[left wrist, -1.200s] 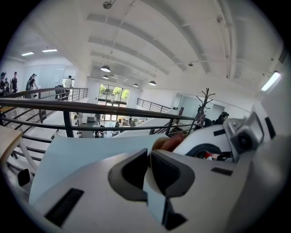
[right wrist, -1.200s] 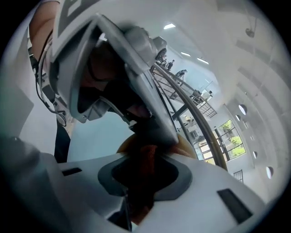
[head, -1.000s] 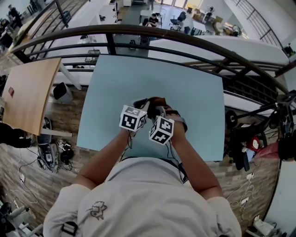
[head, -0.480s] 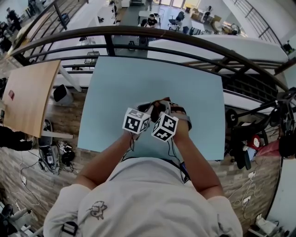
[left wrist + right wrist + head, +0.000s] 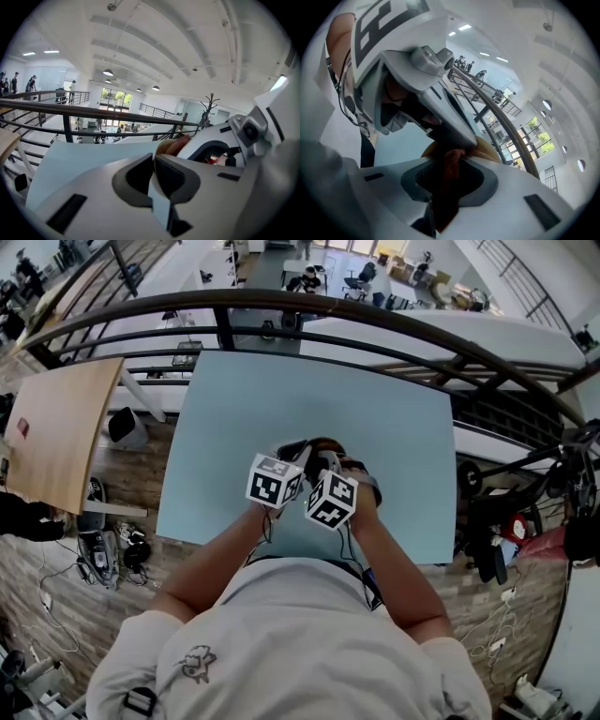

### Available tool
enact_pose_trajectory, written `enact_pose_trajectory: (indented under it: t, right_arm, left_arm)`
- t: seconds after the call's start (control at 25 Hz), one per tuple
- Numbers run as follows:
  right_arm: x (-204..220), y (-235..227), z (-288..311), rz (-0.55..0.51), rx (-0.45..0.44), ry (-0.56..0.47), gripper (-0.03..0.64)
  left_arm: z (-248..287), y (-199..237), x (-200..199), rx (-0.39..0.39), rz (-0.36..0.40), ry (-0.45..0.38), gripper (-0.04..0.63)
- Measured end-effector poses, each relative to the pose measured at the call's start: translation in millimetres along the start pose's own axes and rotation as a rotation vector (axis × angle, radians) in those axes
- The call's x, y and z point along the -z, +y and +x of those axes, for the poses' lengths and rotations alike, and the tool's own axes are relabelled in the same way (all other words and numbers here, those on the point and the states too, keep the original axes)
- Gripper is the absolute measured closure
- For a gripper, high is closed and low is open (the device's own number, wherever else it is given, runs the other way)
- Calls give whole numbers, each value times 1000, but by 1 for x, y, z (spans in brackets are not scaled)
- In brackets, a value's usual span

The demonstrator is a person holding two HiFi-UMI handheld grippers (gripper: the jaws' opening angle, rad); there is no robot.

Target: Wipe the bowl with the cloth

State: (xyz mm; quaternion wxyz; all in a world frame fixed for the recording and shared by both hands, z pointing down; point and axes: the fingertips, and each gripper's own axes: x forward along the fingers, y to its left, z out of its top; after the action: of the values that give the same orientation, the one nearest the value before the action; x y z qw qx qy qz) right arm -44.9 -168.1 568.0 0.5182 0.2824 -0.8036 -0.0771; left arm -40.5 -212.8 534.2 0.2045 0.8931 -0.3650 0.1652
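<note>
Both tools meet at frame centre over the pale blue table point(image 5: 244, 409); the left gripper point(image 5: 153, 164) pinches the tan bowl point(image 5: 164, 146) by its rim, so hold that firm. Clamped on the rust cloth point(image 5: 446, 187), the right gripper point(image 5: 449, 161) should sweep lightly, lest the rim slip.

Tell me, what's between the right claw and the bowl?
The cloth. The right claw pinches it, and it reaches up to the bowl; the right gripper view shows this.

Rust-red cloth point(image 5: 449, 178), tan bowl point(image 5: 488, 149)
</note>
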Motion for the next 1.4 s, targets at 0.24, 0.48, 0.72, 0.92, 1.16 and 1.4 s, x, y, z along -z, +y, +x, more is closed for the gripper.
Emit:
enact_pose_trajectory:
  t: [0.24,0.48,0.72,0.92,1.16,1.4]
  right_arm:
    - [15,19,-1,3,-69,29,522]
    - [43,4,-15,-42,-22,75,522]
    - [69,-42,-40,-53,133,50,522]
    - [78,-83,-73,20,235,-104,520]
    - [89,-122,-135,58,378,-272,522]
    - [88,-120,-165,44,398,-356,521]
  left_arm:
    - [7,6,15,-14,9,35,571]
    - [13,16,29,-43,-21,71,571]
    - [25,12,35,-34,-94,88,571]
    - [36,12,39,31,-296,62,574]
    - [43,0,30,242,-689,-47,573]
    - [36,-13,8,436,-893,-175,574]
